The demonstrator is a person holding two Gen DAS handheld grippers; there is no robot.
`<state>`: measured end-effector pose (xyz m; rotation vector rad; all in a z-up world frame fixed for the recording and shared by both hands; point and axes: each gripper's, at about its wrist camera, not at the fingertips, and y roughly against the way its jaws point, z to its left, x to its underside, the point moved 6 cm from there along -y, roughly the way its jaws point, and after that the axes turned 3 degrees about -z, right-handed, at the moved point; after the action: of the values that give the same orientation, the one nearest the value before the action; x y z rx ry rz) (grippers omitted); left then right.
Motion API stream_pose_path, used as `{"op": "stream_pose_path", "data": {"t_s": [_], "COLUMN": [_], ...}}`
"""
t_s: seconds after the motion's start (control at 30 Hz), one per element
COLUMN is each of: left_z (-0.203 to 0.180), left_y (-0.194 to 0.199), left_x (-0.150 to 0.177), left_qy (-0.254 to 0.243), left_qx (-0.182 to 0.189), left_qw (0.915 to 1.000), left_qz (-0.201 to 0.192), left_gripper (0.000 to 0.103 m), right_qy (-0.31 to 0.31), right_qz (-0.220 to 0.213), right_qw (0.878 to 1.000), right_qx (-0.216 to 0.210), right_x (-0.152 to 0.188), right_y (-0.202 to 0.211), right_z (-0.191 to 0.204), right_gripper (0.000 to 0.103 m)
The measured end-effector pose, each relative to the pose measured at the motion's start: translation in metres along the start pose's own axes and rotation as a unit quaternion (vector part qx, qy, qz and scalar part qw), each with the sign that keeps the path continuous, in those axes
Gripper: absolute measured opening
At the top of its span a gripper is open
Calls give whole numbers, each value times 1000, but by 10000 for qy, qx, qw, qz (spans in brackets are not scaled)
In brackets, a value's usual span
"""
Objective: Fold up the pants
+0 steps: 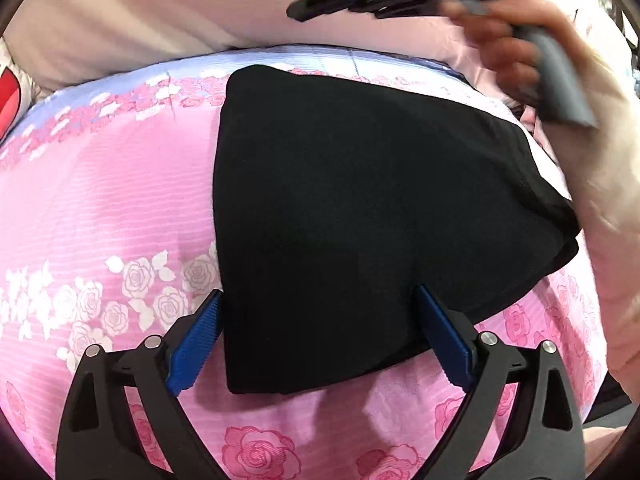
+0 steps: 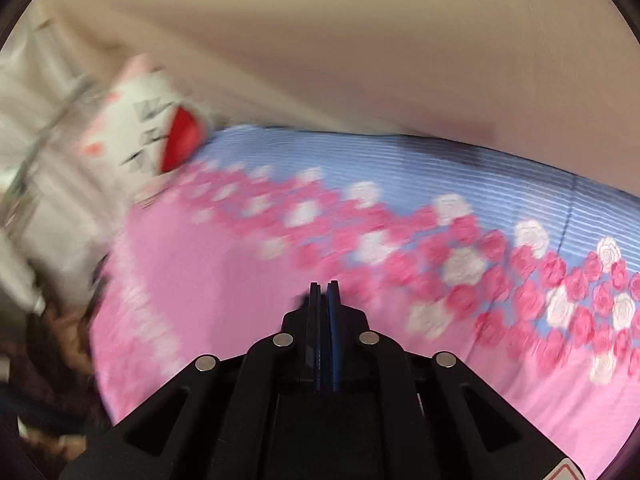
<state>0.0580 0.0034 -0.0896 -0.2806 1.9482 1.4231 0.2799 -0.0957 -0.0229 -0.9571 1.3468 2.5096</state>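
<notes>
Black folded pants [image 1: 360, 200] lie flat on a pink sheet with a rose print [image 1: 100, 208]. My left gripper [image 1: 319, 290] stands open and low over the near end of the pants. The cloth lies between its blue pads [image 1: 200, 336], which do not press on it. In the left wrist view my right gripper [image 1: 320, 0] is blurred, up beyond the far right of the pants, in a person's hand [image 1: 500, 52]. The right wrist view shows the right gripper [image 2: 324, 290] shut with nothing in it, above the bare sheet [image 2: 224, 264]. No pants show in that view.
A white pillow with a red patch [image 2: 160, 140] lies at the bed's far left end, by a beige wall [image 2: 360, 40]. A person's forearm [image 1: 600, 208] runs along the right of the pants. Beyond the bed's left edge lie dark, blurred things [image 2: 52, 344].
</notes>
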Motion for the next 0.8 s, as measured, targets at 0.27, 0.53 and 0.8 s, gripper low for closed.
{"op": "stream_pose_path", "data": {"t_s": [0.27, 0.53, 0.8], "left_z": [-16, -15, -31], "left_y": [14, 14, 25], "left_x": [-2, -3, 0], "left_qy": [-366, -180, -211], "left_qx": [-553, -784, -1144], "left_qw": [9976, 9968, 9932], "left_qz": [-183, -21, 20], "left_gripper": [92, 92, 93], "right_qy": [-554, -682, -1136], "right_qz": [347, -360, -1213], "right_qw": [9963, 9918, 9785], "right_qx": [552, 1022, 1218], "right_x": [45, 114, 176], "right_y": [-56, 9, 114], "right_z": [-33, -39, -42], "right_gripper": [0, 0, 11]}}
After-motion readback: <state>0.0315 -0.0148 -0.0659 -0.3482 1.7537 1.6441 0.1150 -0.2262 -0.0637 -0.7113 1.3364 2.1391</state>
